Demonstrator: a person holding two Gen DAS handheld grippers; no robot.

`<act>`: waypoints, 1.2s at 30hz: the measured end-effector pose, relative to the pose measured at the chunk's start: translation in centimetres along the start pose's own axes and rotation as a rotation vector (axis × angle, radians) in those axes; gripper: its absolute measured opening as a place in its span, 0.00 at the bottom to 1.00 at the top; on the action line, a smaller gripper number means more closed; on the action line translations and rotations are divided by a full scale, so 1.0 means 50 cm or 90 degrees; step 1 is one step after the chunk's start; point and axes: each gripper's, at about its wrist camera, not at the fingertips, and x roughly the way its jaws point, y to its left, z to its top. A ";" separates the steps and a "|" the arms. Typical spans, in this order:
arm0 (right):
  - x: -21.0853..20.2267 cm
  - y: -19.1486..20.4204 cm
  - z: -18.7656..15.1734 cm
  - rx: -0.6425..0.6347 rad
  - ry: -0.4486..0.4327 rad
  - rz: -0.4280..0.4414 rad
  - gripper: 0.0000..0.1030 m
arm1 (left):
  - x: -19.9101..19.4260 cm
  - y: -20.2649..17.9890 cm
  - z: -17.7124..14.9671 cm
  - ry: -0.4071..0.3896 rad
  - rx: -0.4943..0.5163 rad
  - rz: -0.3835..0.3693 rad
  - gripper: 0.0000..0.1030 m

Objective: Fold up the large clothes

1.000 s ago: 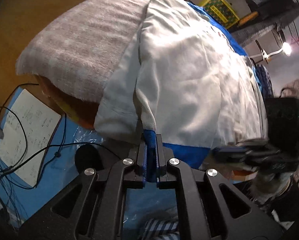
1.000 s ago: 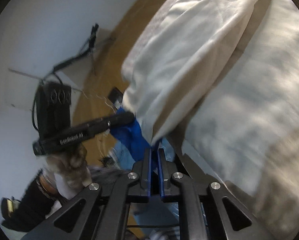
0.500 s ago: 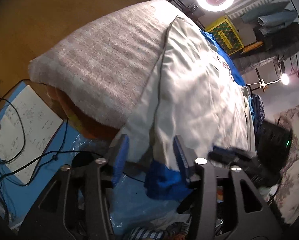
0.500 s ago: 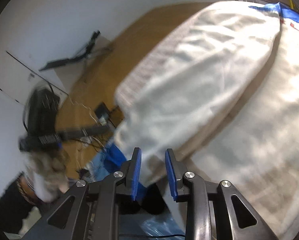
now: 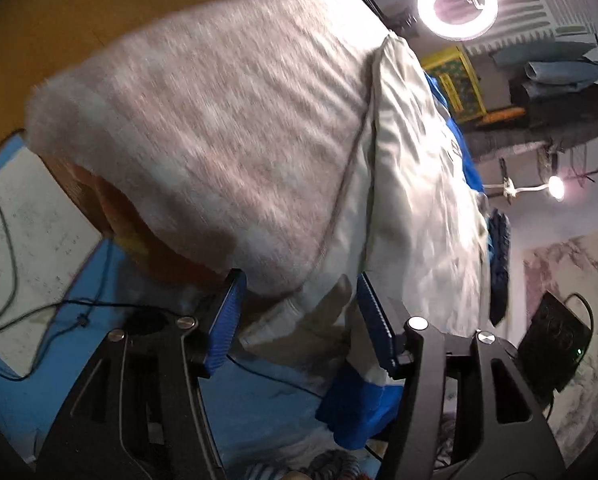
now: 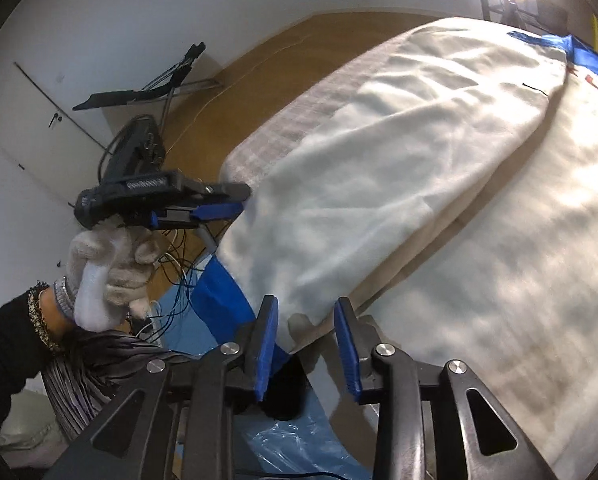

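**Both grippers open at the near edge of the white garment**

Left wrist view: the left gripper [image 5: 299, 320] has its blue-padded fingers [image 5: 227, 316] spread wide, holding nothing. Between them hangs the near edge of the white garment [image 5: 415, 184], draped over the end of a surface covered by a pinkish-grey blanket [image 5: 219, 132]. A blue cuff [image 5: 355, 408] of the garment dangles just beside the right-hand finger. To the left, low down, a sheet of paper [image 5: 39, 216] lies on a blue mat with black cables [image 5: 11, 264] over it. Far off, a ring light [image 5: 457, 2] glows, with a yellow crate [image 5: 457, 80] below it.

Right wrist view: the right gripper [image 6: 307, 344] is also spread wide and empty, the folded sleeve of the garment [image 6: 379, 184] ending just beyond its tips. To the left, the left gripper [image 6: 215, 208], held in a white-gloved hand [image 6: 107, 268], sits open beside the garment's edge. The blue cuff [image 6: 219, 300] hangs below it. A tripod [image 6: 147, 88] lies on the wooden floor, far left.
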 end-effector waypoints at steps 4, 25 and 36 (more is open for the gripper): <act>0.017 -0.003 0.002 0.003 0.006 -0.002 0.30 | 0.018 -0.004 -0.006 0.016 0.009 -0.014 0.57; 0.050 -0.042 0.022 0.065 0.013 0.012 0.27 | -0.020 -0.150 -0.083 -0.014 0.126 -0.015 0.57; 0.041 -0.055 0.027 0.086 0.012 0.011 0.30 | -0.001 -0.080 -0.080 -0.012 0.054 0.039 0.18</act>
